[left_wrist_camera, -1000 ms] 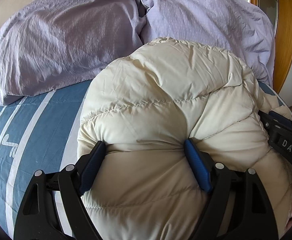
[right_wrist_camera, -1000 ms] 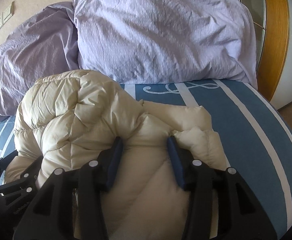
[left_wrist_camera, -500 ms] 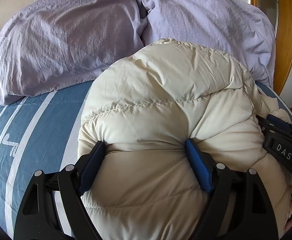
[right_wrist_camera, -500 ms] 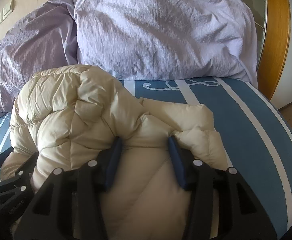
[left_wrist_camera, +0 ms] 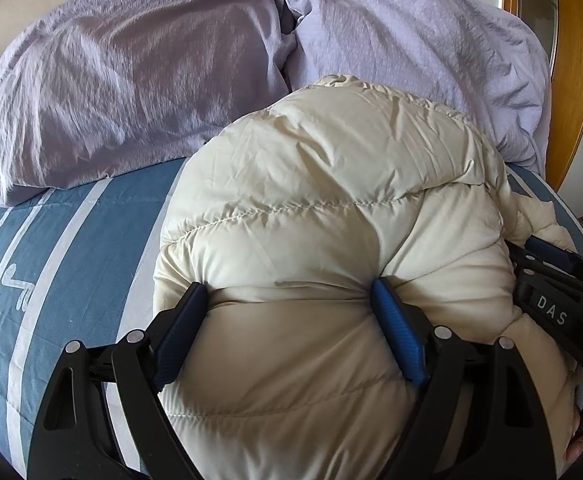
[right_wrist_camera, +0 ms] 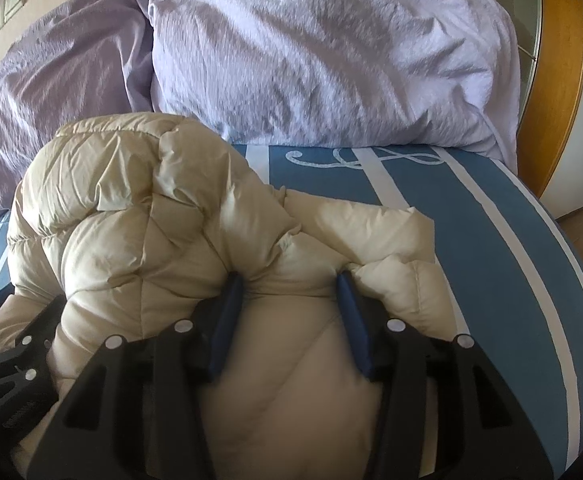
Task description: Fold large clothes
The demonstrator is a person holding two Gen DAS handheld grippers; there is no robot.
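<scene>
A bed with a blue cover striped in white fills both views, two lilac pillows propped at its head against a beige wall. On the cover lies a cream puffer jacket, bunched into a rounded heap just in front of the pillows. The left gripper stands wide, its blue pads pressed into a thick bulge of the jacket — clamped on it. The right gripper pinches a narrower fold at the jacket's other side.
</scene>
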